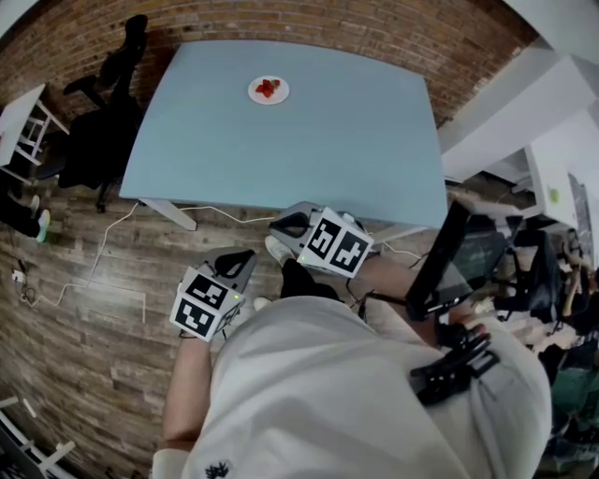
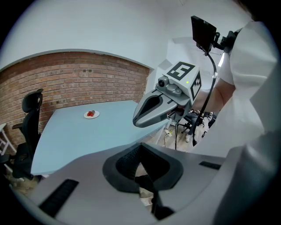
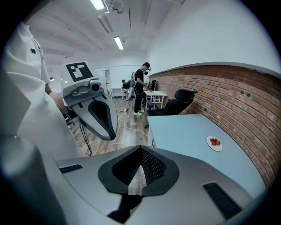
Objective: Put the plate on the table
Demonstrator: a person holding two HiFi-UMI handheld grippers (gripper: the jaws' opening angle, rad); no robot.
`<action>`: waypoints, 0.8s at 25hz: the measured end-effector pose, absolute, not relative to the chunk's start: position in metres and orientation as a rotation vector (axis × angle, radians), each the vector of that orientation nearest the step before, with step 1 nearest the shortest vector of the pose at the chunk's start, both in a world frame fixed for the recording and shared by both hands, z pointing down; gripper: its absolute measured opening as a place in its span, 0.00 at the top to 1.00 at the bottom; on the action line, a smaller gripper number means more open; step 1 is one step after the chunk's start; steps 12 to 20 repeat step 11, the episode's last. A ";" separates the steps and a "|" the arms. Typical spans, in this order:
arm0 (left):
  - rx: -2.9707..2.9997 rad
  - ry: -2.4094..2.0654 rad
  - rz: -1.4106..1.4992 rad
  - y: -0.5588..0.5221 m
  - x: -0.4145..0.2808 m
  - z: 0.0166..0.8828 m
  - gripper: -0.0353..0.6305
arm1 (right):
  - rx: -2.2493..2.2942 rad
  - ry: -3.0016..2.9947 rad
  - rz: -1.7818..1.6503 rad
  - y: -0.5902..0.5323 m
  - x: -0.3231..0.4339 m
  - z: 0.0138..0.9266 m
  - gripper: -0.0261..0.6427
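A small white plate (image 1: 269,90) with red fruit on it rests on the light blue table (image 1: 309,159), near its far edge. The plate also shows in the left gripper view (image 2: 91,114) and the right gripper view (image 3: 214,143). Both grippers hang close to my body over the wooden floor, short of the table's near edge. My left gripper (image 1: 240,260) (image 2: 140,147) has its jaws together with nothing between them. My right gripper (image 1: 288,224) (image 3: 140,149) is shut and empty too. Each gripper shows in the other's view: the right one (image 2: 160,107) and the left one (image 3: 94,114).
A black office chair (image 1: 103,131) stands at the table's left corner by the brick wall (image 1: 281,21). A white cable (image 1: 103,257) runs over the floor. A dark screen on a stand (image 1: 447,262) is at my right. A person (image 3: 140,88) stands far off.
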State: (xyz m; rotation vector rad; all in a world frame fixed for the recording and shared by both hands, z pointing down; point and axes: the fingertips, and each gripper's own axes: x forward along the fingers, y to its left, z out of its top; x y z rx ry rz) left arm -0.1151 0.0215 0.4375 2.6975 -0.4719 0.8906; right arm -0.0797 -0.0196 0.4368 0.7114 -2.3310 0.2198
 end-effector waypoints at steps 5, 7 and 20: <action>2.693 -0.472 0.893 0.020 -0.115 0.438 0.94 | 0.703 -2.329 0.215 -0.020 -0.081 0.437 0.95; 2.692 -0.474 0.890 0.020 -0.115 0.438 0.94 | 0.699 -2.327 0.213 -0.020 -0.081 0.437 0.95; 2.686 -0.478 0.889 0.021 -0.116 0.438 0.94 | 0.690 -2.324 0.207 -0.019 -0.082 0.436 0.95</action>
